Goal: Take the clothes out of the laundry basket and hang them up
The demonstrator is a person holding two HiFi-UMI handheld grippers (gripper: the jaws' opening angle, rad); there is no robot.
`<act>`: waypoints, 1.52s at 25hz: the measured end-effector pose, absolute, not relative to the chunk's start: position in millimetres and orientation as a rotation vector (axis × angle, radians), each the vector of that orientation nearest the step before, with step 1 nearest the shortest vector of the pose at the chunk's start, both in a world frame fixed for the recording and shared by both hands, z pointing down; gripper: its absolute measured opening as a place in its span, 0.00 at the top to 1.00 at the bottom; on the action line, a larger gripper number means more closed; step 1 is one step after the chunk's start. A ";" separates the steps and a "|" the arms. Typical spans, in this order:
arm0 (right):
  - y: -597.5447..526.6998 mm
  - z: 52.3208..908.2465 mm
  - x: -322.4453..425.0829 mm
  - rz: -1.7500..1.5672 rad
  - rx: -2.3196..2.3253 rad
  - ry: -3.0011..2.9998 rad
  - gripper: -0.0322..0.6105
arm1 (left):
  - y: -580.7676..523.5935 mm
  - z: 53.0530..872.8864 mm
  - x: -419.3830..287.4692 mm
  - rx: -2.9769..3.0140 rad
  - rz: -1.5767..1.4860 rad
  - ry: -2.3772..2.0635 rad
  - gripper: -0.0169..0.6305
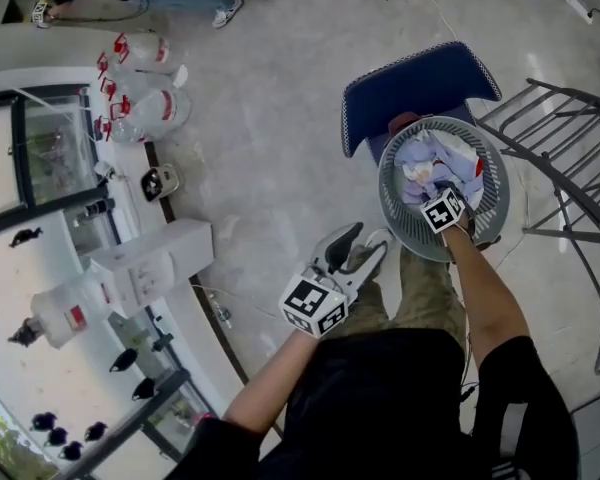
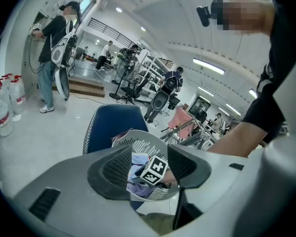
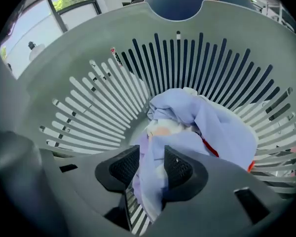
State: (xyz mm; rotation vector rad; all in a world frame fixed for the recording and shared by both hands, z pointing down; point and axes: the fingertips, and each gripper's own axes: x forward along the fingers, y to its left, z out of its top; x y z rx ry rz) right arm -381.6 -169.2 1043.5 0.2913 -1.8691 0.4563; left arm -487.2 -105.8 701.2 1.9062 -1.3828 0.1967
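A grey slatted laundry basket (image 1: pixel 395 218) stands on a blue chair (image 1: pixel 410 83) in front of my knees. It holds a heap of pale lilac clothes (image 1: pixel 430 158) with a bit of red trim. My right gripper (image 1: pixel 445 190) reaches steeply down into the basket. In the right gripper view its jaws (image 3: pixel 151 164) stand apart, with a fold of the lilac cloth (image 3: pixel 207 127) rising between the pads and the basket wall (image 3: pixel 89 98) behind. My left gripper (image 1: pixel 363 245) hovers open and empty just left of the basket. From the left gripper (image 2: pixel 148 154) I see the basket (image 2: pixel 138 139) ahead.
A metal drying rack (image 1: pixel 570 158) stands at the right of the basket. Big water bottles (image 1: pixel 145 108) and a white box (image 1: pixel 150 258) sit along a curved counter at the left. A person's feet (image 1: pixel 225 8) show at the top.
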 end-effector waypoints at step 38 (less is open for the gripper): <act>-160.1 662.8 -198.2 0.350 1.008 -2.483 0.94 | -249.8 786.0 -324.2 2.440 0.788 -0.798 0.66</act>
